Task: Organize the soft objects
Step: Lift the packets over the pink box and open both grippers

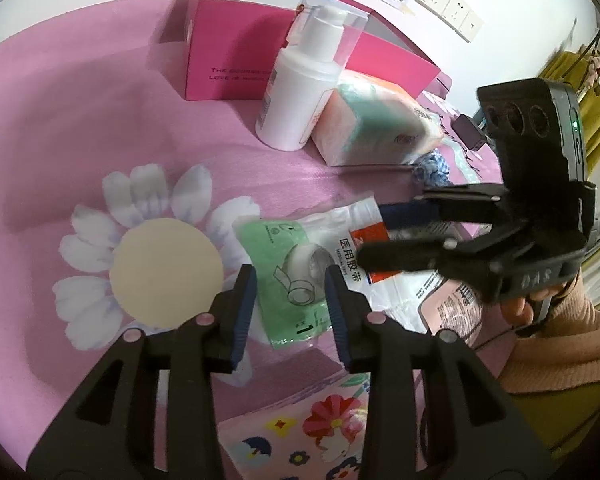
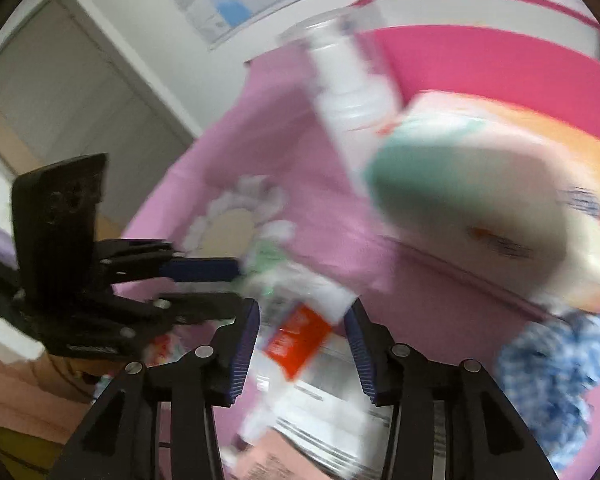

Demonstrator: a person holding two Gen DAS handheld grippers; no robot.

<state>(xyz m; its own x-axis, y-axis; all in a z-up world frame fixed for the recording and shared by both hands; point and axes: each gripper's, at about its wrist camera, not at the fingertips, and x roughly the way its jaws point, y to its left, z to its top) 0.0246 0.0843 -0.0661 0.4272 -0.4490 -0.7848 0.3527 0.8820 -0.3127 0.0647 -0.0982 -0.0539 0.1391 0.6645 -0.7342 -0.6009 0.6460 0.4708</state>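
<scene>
The green tape packet (image 1: 290,280) lies flat on the pink bedspread (image 1: 80,120), just beside the red-and-white packet (image 1: 370,236). It is judged light, thin, crinkly and slippery; an edge grip is advised. The left gripper (image 1: 290,300) and right gripper (image 2: 302,340) stand partly open, holding nothing.

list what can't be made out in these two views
- Right wrist view: motion blur smears the tissue pack and the print on the red-and-white packet.
- Left wrist view: the right gripper covers part of the white packet.
- Left wrist view: the floral pouch is cut off by the bottom edge.
</scene>
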